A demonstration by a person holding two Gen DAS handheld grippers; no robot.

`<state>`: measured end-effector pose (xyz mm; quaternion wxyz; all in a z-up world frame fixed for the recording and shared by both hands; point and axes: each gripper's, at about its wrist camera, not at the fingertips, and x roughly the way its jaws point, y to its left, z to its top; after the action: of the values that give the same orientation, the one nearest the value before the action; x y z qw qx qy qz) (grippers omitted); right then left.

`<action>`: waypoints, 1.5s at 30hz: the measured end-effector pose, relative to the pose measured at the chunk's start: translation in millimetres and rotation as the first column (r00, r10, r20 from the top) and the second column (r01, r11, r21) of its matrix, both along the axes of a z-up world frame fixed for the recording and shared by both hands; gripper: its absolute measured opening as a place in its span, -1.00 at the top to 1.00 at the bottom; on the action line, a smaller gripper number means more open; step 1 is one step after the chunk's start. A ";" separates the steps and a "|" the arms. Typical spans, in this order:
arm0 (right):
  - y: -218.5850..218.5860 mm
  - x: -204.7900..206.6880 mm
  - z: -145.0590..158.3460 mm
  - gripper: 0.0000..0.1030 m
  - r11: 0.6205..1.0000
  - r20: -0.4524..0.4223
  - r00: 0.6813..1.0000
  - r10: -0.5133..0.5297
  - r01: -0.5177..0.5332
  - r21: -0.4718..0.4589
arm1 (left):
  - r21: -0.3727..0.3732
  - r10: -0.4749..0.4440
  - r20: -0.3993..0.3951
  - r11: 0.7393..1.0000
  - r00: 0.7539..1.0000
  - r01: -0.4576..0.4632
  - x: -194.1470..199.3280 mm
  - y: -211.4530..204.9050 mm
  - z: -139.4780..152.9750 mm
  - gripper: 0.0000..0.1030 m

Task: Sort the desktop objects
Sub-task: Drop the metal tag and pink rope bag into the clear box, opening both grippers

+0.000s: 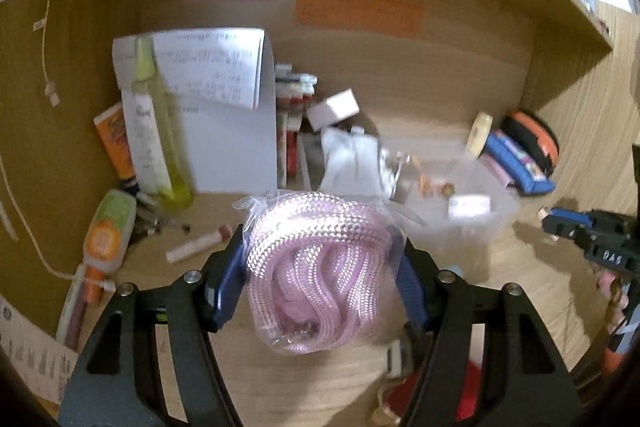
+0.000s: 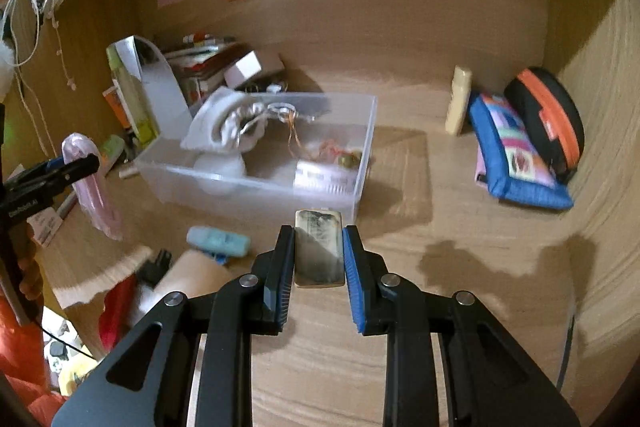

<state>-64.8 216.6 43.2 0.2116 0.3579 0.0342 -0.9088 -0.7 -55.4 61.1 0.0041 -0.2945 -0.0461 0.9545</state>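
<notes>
Left gripper [image 1: 320,267] clamps bagged pink braided cable [image 1: 316,267] above desk [image 1: 344,383]; right gripper [image 2: 319,255] pinches small flat metallic case [image 2: 319,247] just before clear plastic bin [image 2: 264,183], apparently both objects' sorting destination.

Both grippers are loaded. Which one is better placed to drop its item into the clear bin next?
Right, probably. The right gripper holds the small metal case just before the clear bin's front wall. The left gripper holds the bagged pink rope farther off to the side.
</notes>
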 end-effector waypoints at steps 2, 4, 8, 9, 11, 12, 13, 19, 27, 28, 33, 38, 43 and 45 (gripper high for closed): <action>-1.9 -3.6 5.6 0.58 1.000 -0.011 1.000 0.009 -0.009 -0.008 | 0.015 -0.006 -0.011 1.000 1.000 0.006 -5.0 -1.7 7.0 -0.27; -4.3 -8.4 11.8 0.58 1.000 -0.026 0.999 0.018 -0.019 -0.017 | 0.017 -0.006 -0.029 1.000 1.000 0.006 -11.0 -2.2 15.6 -0.27; -12.5 -14.3 19.7 0.58 0.999 -0.047 0.998 0.034 -0.035 -0.025 | 0.027 -0.009 -0.056 1.000 0.998 0.011 -21.0 -1.2 28.0 -0.27; -17.1 -17.1 21.6 0.58 0.999 -0.052 0.998 0.039 -0.040 -0.023 | 0.037 -0.013 -0.058 0.999 0.998 0.015 -24.7 -1.9 30.5 -0.27; -24.2 -20.7 23.2 0.58 0.999 -0.062 0.997 0.047 -0.048 -0.014 | 0.051 -0.015 -0.061 0.999 0.998 0.019 -32.7 -2.5 34.7 -0.27; -29.4 -24.1 23.9 0.58 0.998 -0.065 0.996 0.054 -0.056 -0.014 | 0.055 -0.018 -0.063 0.998 0.998 0.022 -36.4 -2.3 35.9 -0.27; -33.2 -27.1 24.1 0.58 0.998 -0.063 0.996 0.063 -0.065 -0.018 | 0.058 -0.020 -0.063 0.998 0.998 0.024 -39.9 -1.9 36.7 -0.27; -53.4 -42.4 21.5 0.58 0.995 -0.051 0.994 0.093 -0.094 -0.015 | 0.098 -0.021 -0.064 0.995 0.998 0.027 -62.9 0.1 37.6 -0.27; -66.0 -67.6 11.6 0.58 0.994 0.004 0.994 0.107 -0.106 -0.038 | 0.114 -0.069 -0.027 0.991 0.997 0.071 -88.1 11.0 21.8 -0.27; -68.1 -70.2 9.4 0.58 0.993 0.013 0.994 0.112 -0.112 -0.039 | 0.111 -0.071 -0.018 0.991 0.997 0.072 -91.3 12.0 18.0 -0.27; -80.8 -80.1 -6.6 0.58 0.991 0.058 0.989 0.133 -0.132 -0.025 | 0.135 -0.084 0.042 0.988 0.996 0.077 -106.5 12.2 -3.3 -0.27; -85.5 -90.8 -22.7 0.58 0.992 0.093 0.988 0.124 -0.123 -0.018 | 0.089 -0.073 0.093 0.994 0.993 0.065 -117.7 18.7 -23.5 -0.28; -88.8 -96.7 -33.5 0.57 0.992 0.114 0.986 0.124 -0.125 0.001 | 0.098 -0.070 0.114 0.993 0.991 0.058 -121.0 15.0 -28.3 -0.29; -90.4 -96.8 -35.2 0.57 0.992 0.113 0.986 0.126 -0.127 0.008 | 0.102 -0.067 0.123 0.993 0.990 0.054 -122.0 13.4 -30.0 -0.33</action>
<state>-161.6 126.3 8.0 0.2678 0.4071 0.0516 -0.8717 -122.7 -42.0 31.1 0.0447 -0.3551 -0.0845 0.9299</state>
